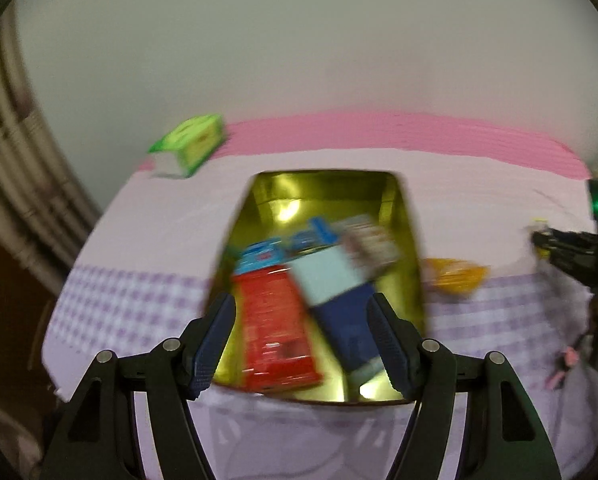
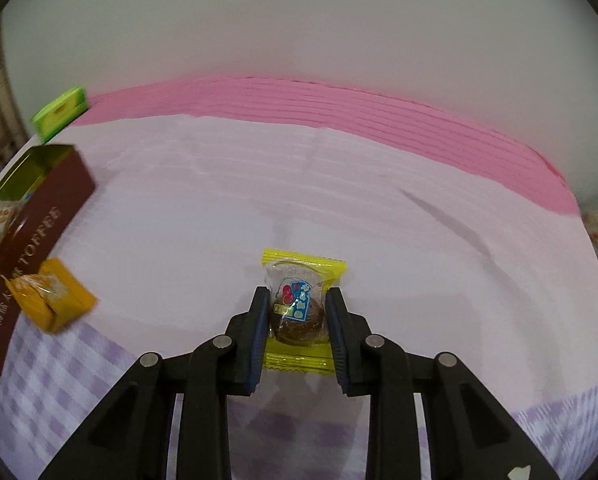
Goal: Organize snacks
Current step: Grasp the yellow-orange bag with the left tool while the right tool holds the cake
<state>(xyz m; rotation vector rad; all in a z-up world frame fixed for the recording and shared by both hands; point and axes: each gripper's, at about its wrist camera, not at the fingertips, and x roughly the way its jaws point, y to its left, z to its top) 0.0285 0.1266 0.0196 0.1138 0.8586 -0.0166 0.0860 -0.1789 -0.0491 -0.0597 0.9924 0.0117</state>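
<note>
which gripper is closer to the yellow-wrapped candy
Right. The right gripper straddles the yellow-wrapped candy; the left gripper hangs open over the gold tin.

The tin looks like metal, gold and mirror-glossy inside with bright glints on its floor, while its outer wall is a smooth brown coat with pale printed lettering. The table's cloth is matt woven fabric, faintly creased, with a pink band and lilac checks. The wrapped sweet sits in shiny clear and yellow plastic film with crimped ends, and the right claw is matt black plastic with ribbed dark blue pads.
</note>
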